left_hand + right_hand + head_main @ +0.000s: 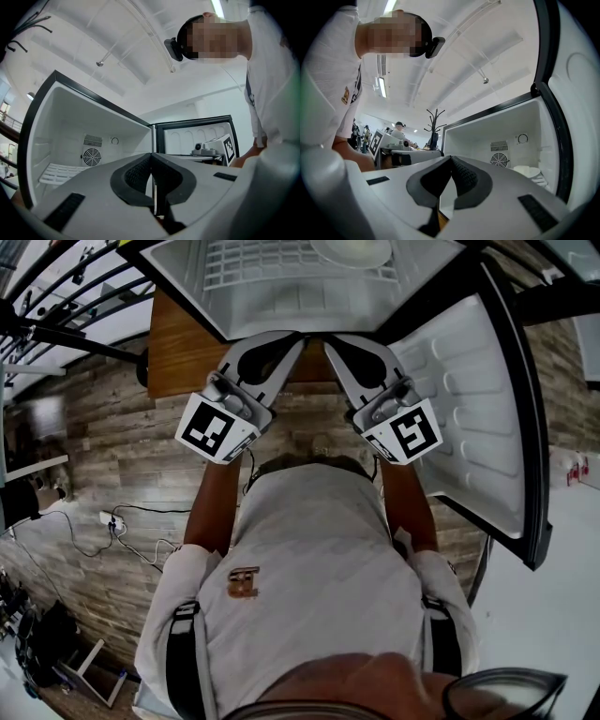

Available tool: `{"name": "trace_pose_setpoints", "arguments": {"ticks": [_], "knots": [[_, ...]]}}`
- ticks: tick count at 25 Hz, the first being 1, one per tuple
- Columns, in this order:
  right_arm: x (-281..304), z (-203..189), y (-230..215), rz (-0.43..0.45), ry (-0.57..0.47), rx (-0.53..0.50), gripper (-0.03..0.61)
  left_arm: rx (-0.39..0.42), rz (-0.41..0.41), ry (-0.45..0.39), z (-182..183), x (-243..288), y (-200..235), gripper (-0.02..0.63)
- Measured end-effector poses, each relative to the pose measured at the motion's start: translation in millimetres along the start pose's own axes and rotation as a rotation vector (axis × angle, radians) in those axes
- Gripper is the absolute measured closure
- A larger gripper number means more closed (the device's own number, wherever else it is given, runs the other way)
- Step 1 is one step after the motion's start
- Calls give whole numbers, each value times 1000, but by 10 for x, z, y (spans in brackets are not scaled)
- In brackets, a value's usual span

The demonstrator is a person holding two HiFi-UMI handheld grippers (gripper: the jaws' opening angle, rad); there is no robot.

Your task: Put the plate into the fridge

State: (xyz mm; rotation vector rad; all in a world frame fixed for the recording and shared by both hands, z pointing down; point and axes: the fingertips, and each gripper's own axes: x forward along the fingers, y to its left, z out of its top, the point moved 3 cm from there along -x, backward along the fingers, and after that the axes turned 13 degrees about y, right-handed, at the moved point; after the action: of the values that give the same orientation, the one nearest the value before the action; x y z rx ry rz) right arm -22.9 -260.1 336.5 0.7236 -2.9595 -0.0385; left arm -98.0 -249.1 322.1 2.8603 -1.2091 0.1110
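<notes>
The white plate (352,249) lies on the wire shelf inside the open fridge (281,287), at the top of the head view. In the right gripper view the plate (528,171) sits at the right of the fridge's inside, below the round fan (499,160). My left gripper (298,337) and right gripper (328,339) are side by side in front of my chest, outside the fridge, tips nearly meeting. Both are shut with nothing between the jaws. The left gripper (151,154) points towards the fridge's wire shelf (61,171); the right gripper (451,158) faces the fridge opening.
The fridge door (469,399) stands swung open at my right. The fridge rests on a brown wooden top (178,343). Cables and a power strip (112,521) lie on the plank floor at my left. A coat stand (433,122) and people stand far behind.
</notes>
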Motion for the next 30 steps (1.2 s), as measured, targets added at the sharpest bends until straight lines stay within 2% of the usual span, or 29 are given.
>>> {"name": "trace_pose_setpoints", "arguments": {"ticks": [30], "knots": [[-40, 56, 107, 3, 8, -33, 546, 14, 15, -8, 36, -96, -96, 595]]}}
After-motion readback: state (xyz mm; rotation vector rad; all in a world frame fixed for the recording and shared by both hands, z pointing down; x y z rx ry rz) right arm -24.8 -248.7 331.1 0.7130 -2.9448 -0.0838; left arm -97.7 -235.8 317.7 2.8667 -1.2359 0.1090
